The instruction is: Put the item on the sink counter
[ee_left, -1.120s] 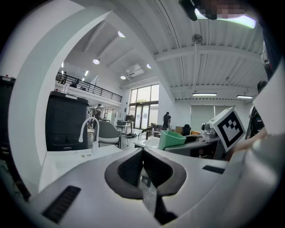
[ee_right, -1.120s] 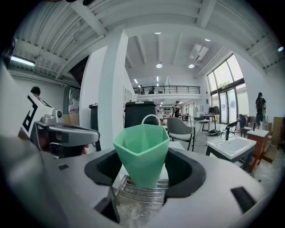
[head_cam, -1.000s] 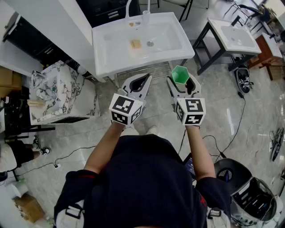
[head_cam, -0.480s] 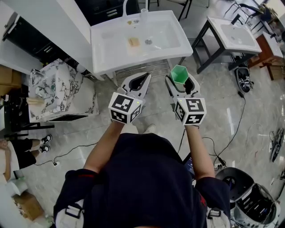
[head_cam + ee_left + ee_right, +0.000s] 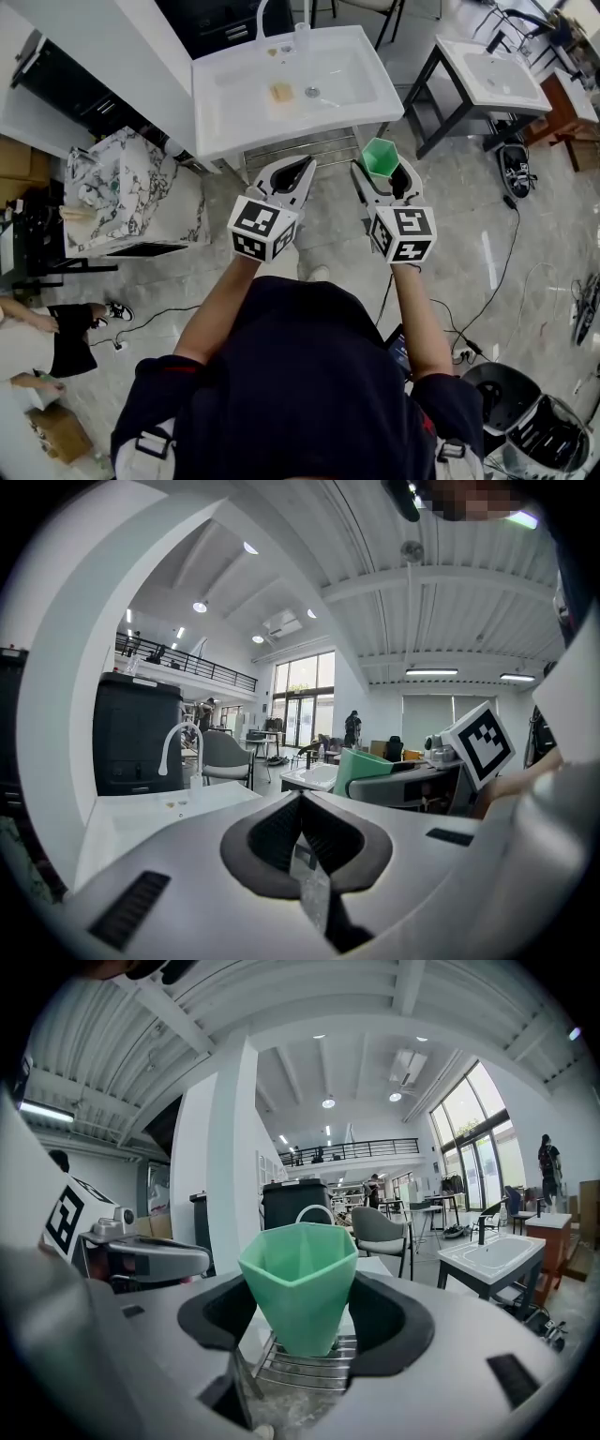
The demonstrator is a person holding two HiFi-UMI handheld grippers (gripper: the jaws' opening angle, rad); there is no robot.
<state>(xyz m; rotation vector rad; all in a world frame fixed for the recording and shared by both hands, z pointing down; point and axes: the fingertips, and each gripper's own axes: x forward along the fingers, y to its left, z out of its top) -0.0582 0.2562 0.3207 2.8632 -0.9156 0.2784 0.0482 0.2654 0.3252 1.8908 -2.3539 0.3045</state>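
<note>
Now, the right gripper (image 5: 382, 176) has its jaws clamped on the green cup (image 5: 379, 156), held upright in the air just short of the white sink (image 5: 211, 122) and its worktop. On the left gripper (image 5: 296, 172) the jaws are pressed together with nothing between them. That cup looks light, thin-walled plastic, smooth and faceted. It's likely to slip or flex, so a gentle squeeze low on the tapered wall seems wise.

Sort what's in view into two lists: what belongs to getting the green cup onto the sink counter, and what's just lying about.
Job in hand:
green cup, held by the right gripper
white sink ahead

Lying about:
second sink
marbled cabinet
floor cable
yellowish piece in the basin
left gripper, shut and empty
</note>
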